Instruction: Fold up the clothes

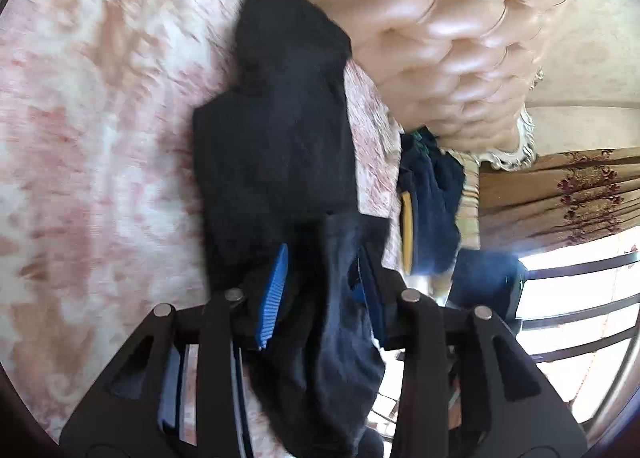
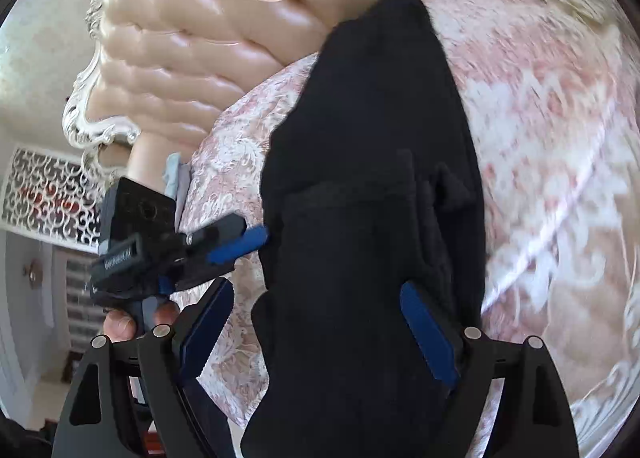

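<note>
— Where was the black garment (image 1: 276,137) at that moment?

— Stretched along the bed (image 1: 92,145), over its pink patterned cover, with the far end up near the padded headboard (image 1: 448,37) and the near end raised off the cover by both grippers.

— Why two holds?

— My guess: one corner each keeps the near edge spread, so the cloth can be carried over or drawn flat without bunching. The left gripper (image 1: 320,282) had dark fabric bunched between its blue pads, closed on it. The right gripper (image 2: 316,330) stood fairly wide, with cloth draped thickly through the gap; whether it truly pinched the garment I could not tell.

— Was it folded?

— One layer seemed to lie doubled across the middle, but blur hid the rest. A dark blue heap (image 1: 432,193) sat beside the headboard, apart from this piece.
</note>
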`<action>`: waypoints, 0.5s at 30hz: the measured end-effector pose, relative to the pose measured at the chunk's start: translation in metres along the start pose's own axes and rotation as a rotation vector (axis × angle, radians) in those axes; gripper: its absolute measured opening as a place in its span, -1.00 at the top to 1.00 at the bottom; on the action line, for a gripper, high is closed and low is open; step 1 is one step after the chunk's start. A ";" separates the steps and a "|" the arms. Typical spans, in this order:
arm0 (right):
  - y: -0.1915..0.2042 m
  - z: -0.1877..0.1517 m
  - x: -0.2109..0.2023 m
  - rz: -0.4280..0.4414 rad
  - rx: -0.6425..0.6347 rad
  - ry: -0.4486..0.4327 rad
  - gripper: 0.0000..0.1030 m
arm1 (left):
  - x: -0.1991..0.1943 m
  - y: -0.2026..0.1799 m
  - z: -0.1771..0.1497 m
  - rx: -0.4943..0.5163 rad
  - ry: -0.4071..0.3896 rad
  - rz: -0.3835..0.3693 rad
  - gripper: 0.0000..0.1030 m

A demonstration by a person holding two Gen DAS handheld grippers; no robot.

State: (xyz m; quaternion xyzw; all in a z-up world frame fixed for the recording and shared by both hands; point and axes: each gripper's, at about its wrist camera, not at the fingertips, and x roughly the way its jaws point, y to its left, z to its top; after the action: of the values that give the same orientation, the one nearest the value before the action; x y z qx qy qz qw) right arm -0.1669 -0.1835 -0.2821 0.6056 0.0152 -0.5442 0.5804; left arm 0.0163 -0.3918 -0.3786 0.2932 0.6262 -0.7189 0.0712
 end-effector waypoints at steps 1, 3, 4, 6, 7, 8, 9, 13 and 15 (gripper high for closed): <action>0.002 -0.008 -0.005 -0.002 0.000 -0.008 -0.68 | -0.002 -0.003 0.000 -0.003 -0.012 -0.003 0.21; 0.005 -0.023 -0.016 -0.005 0.000 -0.023 -0.68 | -0.023 -0.012 -0.012 0.054 -0.039 0.009 0.19; 0.007 -0.031 -0.021 -0.006 0.001 -0.030 -0.68 | -0.031 -0.017 -0.024 0.108 -0.027 0.028 0.11; 0.011 -0.046 -0.031 -0.009 0.001 -0.045 -0.68 | -0.046 -0.028 -0.066 0.270 -0.011 0.097 0.08; 0.009 -0.054 -0.035 -0.012 -0.001 -0.048 -0.68 | -0.050 -0.034 -0.090 0.365 -0.007 0.126 -0.02; 0.004 -0.061 -0.039 -0.015 -0.004 -0.048 -0.68 | -0.054 -0.039 -0.114 0.464 -0.005 0.153 -0.03; 0.000 -0.069 -0.042 -0.019 -0.008 -0.047 -0.68 | -0.056 -0.044 -0.139 0.554 -0.008 0.191 -0.03; -0.018 -0.099 -0.055 -0.032 -0.022 -0.046 -0.68 | -0.045 -0.049 -0.202 0.743 -0.016 0.250 -0.03; -0.025 -0.111 -0.058 -0.041 -0.024 -0.046 -0.68 | -0.034 -0.053 -0.221 0.833 -0.021 0.284 -0.03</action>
State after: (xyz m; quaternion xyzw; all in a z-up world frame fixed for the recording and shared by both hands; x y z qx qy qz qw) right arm -0.1361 -0.0599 -0.2894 0.5855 0.0208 -0.5693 0.5767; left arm 0.0925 -0.1816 -0.3249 0.3729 0.2357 -0.8959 0.0515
